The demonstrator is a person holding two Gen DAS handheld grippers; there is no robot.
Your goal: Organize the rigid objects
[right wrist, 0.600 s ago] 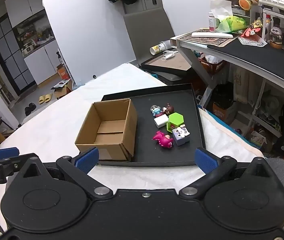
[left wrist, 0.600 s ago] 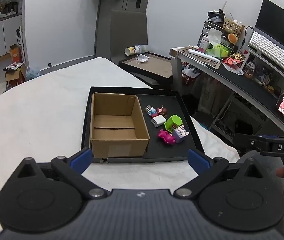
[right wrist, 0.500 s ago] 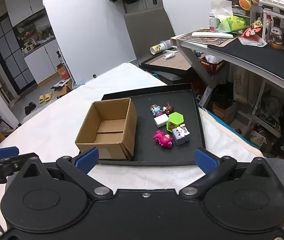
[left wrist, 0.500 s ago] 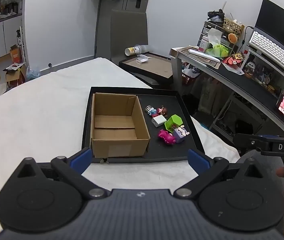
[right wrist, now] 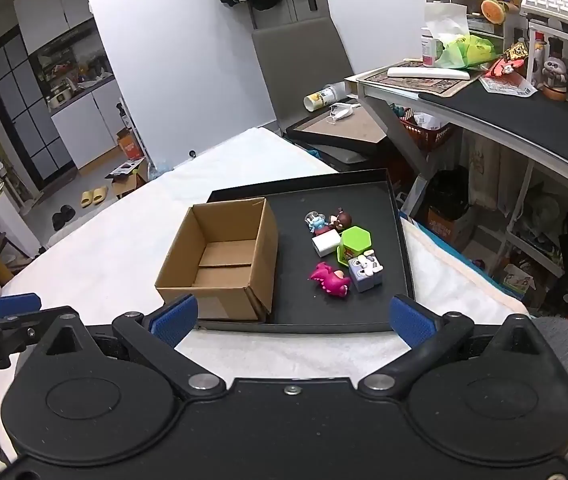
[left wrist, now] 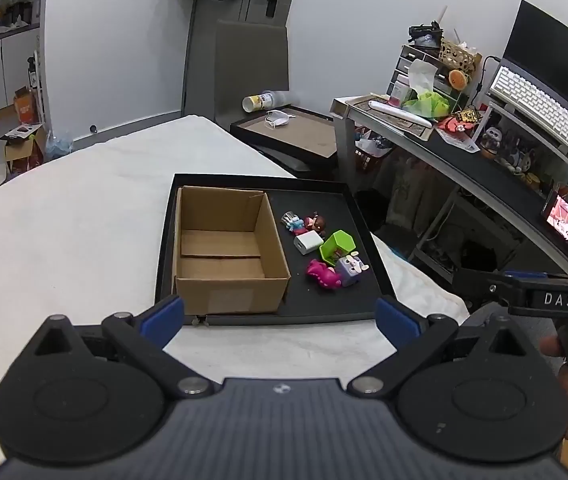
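Nothing moved since earlier: both claws, left [left wrist: 279, 316] and right [right wrist: 291, 315], spread apart, empty; cardboard box [left wrist: 223, 248] long axis runs away from cameras; six toys [right wrist: 342, 254] beside it.

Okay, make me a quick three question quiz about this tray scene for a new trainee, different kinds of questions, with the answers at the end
1. True or false: the cardboard box on the black tray already holds a toy.
2. Which toy lies nearest the tray's front edge? A) the pink figure B) the white cube C) the green hexagonal box
3. Fill in: the left claw and the right claw are both ____, with nothing between the fingers.

Key: 1 false, the box is empty. 2 A. 3 open.
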